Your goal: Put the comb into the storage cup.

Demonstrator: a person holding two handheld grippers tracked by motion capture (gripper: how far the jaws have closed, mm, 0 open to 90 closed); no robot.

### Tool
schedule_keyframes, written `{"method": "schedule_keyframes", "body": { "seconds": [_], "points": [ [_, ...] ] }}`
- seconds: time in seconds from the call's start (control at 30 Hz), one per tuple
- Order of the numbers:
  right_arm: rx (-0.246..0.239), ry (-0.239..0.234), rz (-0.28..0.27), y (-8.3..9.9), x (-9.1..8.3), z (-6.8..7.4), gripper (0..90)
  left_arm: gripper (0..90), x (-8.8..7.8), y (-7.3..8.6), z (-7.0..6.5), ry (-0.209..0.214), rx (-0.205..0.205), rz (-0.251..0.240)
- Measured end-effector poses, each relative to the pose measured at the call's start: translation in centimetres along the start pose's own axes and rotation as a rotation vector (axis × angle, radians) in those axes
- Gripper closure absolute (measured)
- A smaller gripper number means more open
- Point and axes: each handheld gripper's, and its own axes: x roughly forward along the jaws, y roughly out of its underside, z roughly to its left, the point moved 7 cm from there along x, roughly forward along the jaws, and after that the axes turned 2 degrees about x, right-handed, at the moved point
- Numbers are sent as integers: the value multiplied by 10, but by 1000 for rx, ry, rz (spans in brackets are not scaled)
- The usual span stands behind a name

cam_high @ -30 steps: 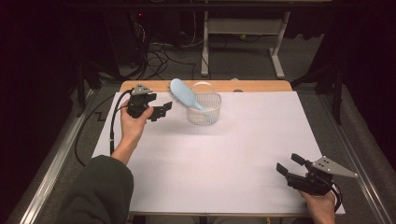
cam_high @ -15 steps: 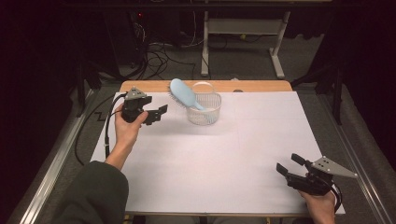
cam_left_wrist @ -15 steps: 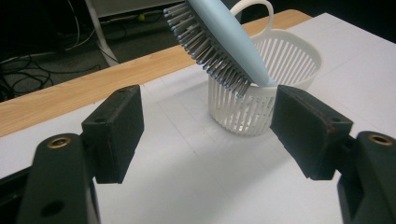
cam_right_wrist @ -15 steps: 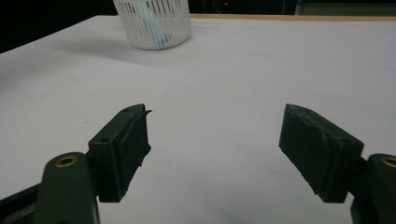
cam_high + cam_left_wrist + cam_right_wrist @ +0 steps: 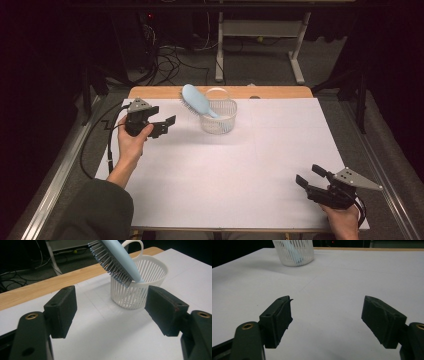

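Hairbrush (image 5: 196, 100): propped in basket (image 5: 218, 116). Left hand-held gripper (image 5: 162, 126) and right hand-held gripper (image 5: 311, 176) agape, empty. Placement seemingly complete; next, withdraw.

Brightly lit from above on the white worktop (image 5: 260, 165), dark all around beyond it. Soft, faint shadows beneath the jaws; no glare. Slightly blurred up close at the jaws, sharper past them.

Your work surface is a white sheet (image 5: 240, 180) spread over a wooden table (image 5: 280, 92), whose bare edge runs along the far side at twelve o'clock. Beyond it, at eleven o'clock, you have cables (image 5: 165, 55) tangled on the grey floor, and a white metal frame (image 5: 260, 35) at one o'clock.
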Motion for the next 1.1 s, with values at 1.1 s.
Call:
{"method": "schedule_keyframes", "body": {
  "seconds": [1.1],
  "points": [
    [3,4,-4,0,0,0,245,257,-31,18,-1,-13,21,-39]
  ]
}}
